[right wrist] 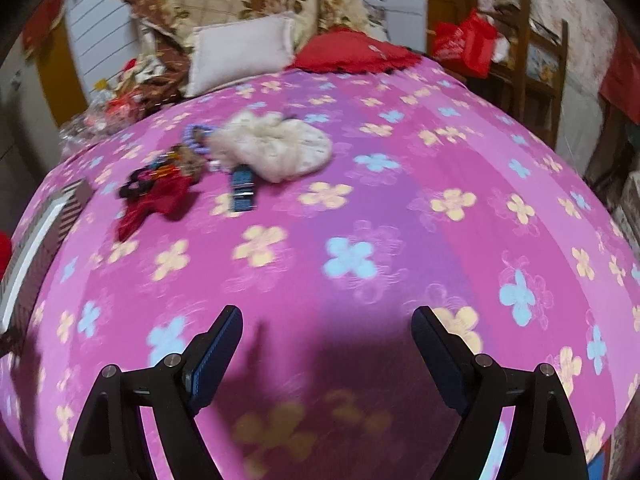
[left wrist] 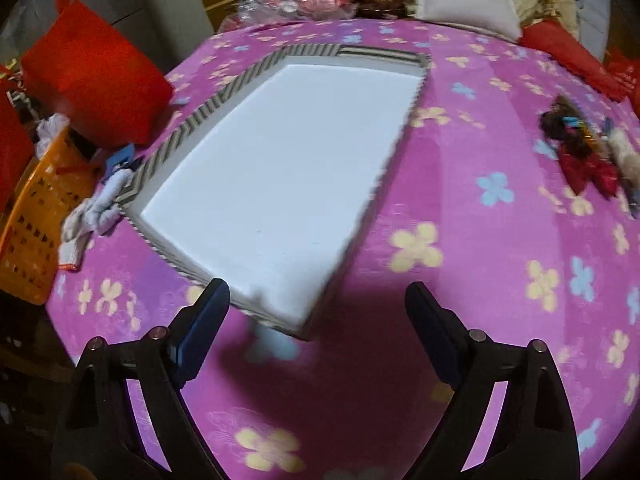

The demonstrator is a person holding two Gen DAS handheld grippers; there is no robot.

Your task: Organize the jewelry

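The landmark here is the shallow white tray with a striped rim [left wrist: 176,144], lying flat on the pink flowered blanket [left wrist: 440,300] and bare inside as far as the left wrist view shows. The left gripper [left wrist: 316,300] hangs over the tray's near corner with its tongs spread wide and nothing between them; the right gripper [right wrist: 326,326] is likewise spread and empty, over bare blanket. The things to be sorted lie in a loose heap well apart from the tray, out to its right: a red fabric bow [right wrist: 154,204], dark hair ties with coloured clips [right wrist: 160,170], a pale blue beaded bracelet [right wrist: 196,138], a cream fluffy scrunchie or pouch [right wrist: 276,146] and a blue rectangular clip [right wrist: 242,190] just beside it. The blur hides finer detail, so what each small piece is stays partly uncertain. All of it looks light. The bow and the fluffy piece should be soft and squash under the pads, so a pinch across the middle ought to hold. The bracelet is probably limp and apt to slide; taking one side of its loop seems safest. The blue clip looks stiff and thin, best gripped across its narrow width, though the plush blanket may let it sink.
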